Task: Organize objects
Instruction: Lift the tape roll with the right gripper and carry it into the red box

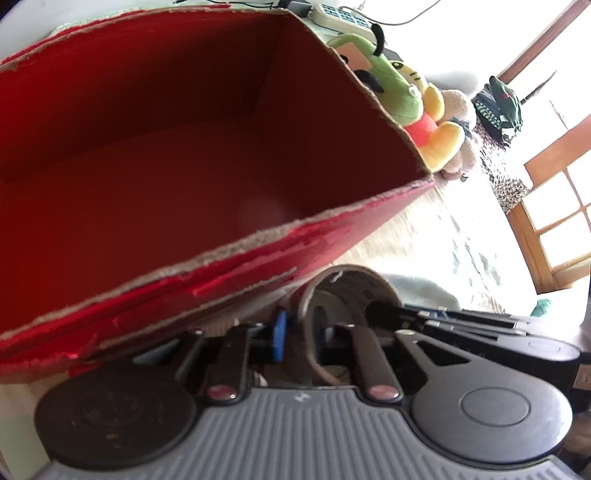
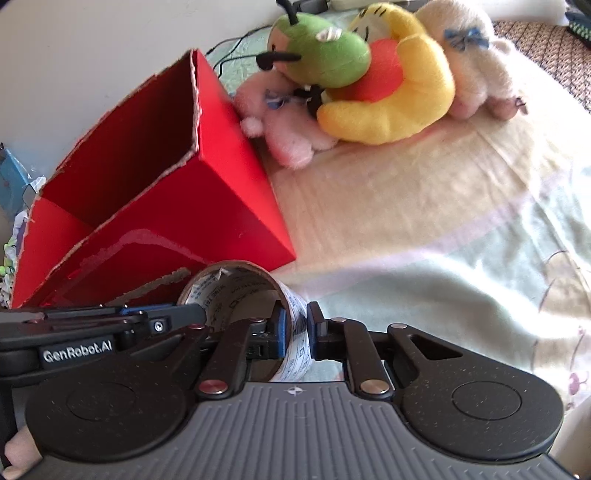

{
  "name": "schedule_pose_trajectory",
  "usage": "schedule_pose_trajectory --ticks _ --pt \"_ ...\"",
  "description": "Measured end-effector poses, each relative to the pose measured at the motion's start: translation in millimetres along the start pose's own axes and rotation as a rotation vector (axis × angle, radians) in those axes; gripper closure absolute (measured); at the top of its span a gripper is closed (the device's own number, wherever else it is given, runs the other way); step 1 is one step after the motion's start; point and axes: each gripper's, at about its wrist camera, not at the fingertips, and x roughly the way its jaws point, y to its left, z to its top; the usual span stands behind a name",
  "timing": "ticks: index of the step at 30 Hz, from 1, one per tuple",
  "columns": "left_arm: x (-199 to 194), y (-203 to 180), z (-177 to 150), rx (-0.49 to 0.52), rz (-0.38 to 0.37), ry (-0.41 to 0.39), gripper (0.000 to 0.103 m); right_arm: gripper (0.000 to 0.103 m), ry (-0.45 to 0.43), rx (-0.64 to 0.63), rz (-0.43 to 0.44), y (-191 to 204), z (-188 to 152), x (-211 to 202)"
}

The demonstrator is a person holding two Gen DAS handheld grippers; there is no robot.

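Note:
A cardboard tape roll lies on the bedding against the near wall of an open red cardboard box. My left gripper is shut on the roll's left wall, one finger inside the ring and one outside. In the right wrist view the same tape roll is pinched at its right wall by my right gripper, also shut on it. The left gripper comes in from the left. The red box is tilted and nothing shows inside it. The right gripper reaches the roll from the right.
Plush toys, green, yellow, pink and cream, are piled behind the box on a pale blanket. A keypad device and cables lie at the back. A wooden window frame stands at the right. Blue clutter sits left of the box.

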Motion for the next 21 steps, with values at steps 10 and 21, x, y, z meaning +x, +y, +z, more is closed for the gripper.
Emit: schedule_pose_trajectory --ticks 10,21 --pt "-35 -33 -1 0.095 -0.059 -0.097 0.095 0.091 -0.173 -0.018 -0.054 -2 -6 -65" --pt "-113 -71 15 0.210 -0.186 -0.327 0.095 0.091 -0.425 -0.064 -0.047 19 16 -141"
